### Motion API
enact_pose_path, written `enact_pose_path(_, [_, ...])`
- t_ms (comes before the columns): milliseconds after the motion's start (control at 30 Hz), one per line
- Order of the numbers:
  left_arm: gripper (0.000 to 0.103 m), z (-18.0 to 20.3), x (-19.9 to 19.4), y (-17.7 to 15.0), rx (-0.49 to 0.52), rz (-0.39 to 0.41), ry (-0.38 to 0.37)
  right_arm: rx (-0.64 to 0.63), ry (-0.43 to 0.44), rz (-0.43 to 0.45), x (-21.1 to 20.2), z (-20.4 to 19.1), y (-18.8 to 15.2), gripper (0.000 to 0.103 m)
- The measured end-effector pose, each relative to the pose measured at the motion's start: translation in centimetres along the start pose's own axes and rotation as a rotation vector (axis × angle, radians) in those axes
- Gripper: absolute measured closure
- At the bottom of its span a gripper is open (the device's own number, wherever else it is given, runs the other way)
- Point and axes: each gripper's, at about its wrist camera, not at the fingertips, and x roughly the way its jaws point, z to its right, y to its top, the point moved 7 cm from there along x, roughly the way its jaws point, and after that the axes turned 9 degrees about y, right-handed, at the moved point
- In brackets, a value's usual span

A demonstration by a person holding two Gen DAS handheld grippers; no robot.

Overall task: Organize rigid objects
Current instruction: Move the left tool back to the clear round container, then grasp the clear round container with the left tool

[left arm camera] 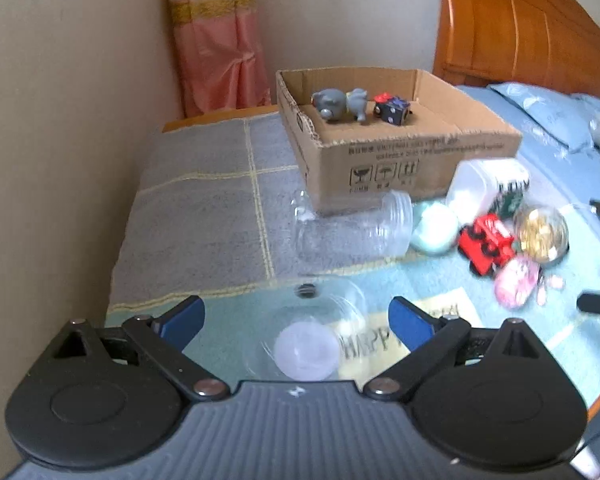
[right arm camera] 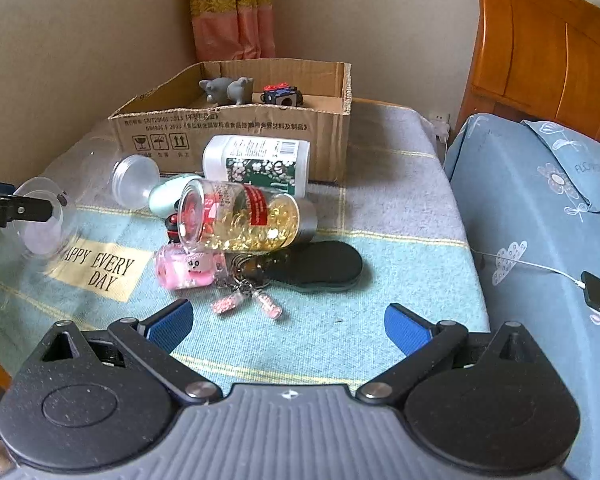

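A cardboard box [left arm camera: 412,152] [right arm camera: 236,132] stands at the back of the bedside table, holding a grey elephant toy [left arm camera: 338,105] [right arm camera: 226,90] and a dark cube [left arm camera: 392,109] [right arm camera: 280,95]. My left gripper [left arm camera: 298,318] is open around a clear plastic cup [left arm camera: 306,344] [right arm camera: 40,220] that sits between its fingers. A clear jar [left arm camera: 352,228] lies on its side in front of the box. My right gripper [right arm camera: 288,322] is open and empty, near a pink keychain bottle [right arm camera: 186,266] and a jar of yellow capsules [right arm camera: 244,220].
A white bottle [right arm camera: 260,162], a mint round case [left arm camera: 436,228], a red toy [left arm camera: 486,244] and a black oval case [right arm camera: 320,266] lie in the pile. A wall is on the left. A bed with a blue cover [right arm camera: 540,220] and wooden headboard [right arm camera: 540,48] is on the right.
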Motion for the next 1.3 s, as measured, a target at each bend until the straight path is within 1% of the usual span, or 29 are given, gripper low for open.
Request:
enact_pose_path(67, [0.005, -0.2, -0.1, -0.4, 0.003, -0.001, 0.018, -0.006, -0.002, -0.002, 0.0, -0.2, -0.1, 0.0])
enact_pose_path(167, [0.005, -0.4, -0.5, -1.1, 0.005, 0.018, -0.004, -0.021, 0.01, 0.005, -0.2, -0.3, 0.0, 0.0])
enact_pose_path(233, [0.005, -0.5, -0.3, -1.6, -0.009, 0.005, -0.017, -0.036, 0.016, 0.0, 0.0, -0.4, -0.1, 0.0])
enact_pose_path(367, [0.005, -0.3, 0.7, -2.7, -0.038, -0.025, -0.04, -0.057, 0.0, -0.014, 0.7, -0.1, -0.5, 0.0])
enact_pose_path(500, [0.005, -0.1, 1.9, -3.4, -0.067, -0.045, -0.044, -0.025, -0.002, -0.015, 1.2, 0.7, -0.9, 0.0])
enact_pose_path(600, [0.004, 0.0, 2.9, -3.8, -0.09, -0.068, -0.041, -0.014, -0.022, -0.014, 1.6, 1.6, -0.9, 0.0])
enact_pose_path(633, [0.003, -0.1, 2.9, -3.9, -0.088, -0.053, -0.031, -0.006, -0.02, -0.016, 1.9, 1.8, -0.9, 0.0])
enact_pose_path(767, [0.001, 0.3, 3.2, -3.7, -0.062, -0.04, -0.003, 0.014, -0.011, -0.011, 2.5, 2.5, -0.7, 0.0])
enact_pose_path(933, [0.001, 0.3, 3.5, -3.5, -0.075, -0.018, 0.006, -0.005, 0.009, 0.019, 3.2, 2.5, 0.7, 0.0])
enact_pose_path(1067, [0.001, 0.3, 3.6, -3.4, -0.076, -0.013, 0.007, -0.026, 0.016, 0.019, 4.6, 2.6, 1.7, 0.0])
enact_pose_path(1200, [0.001, 0.2, 3.6, -3.4, -0.076, -0.012, 0.009, -0.028, 0.025, 0.014, 5.7, 2.9, 2.0, 0.0])
enact_pose_path(1300, [0.001, 0.4, 3.6, -3.2, -0.067, -0.005, 0.01, -0.013, 0.02, 0.014, 5.8, 3.4, 1.9, 0.0])
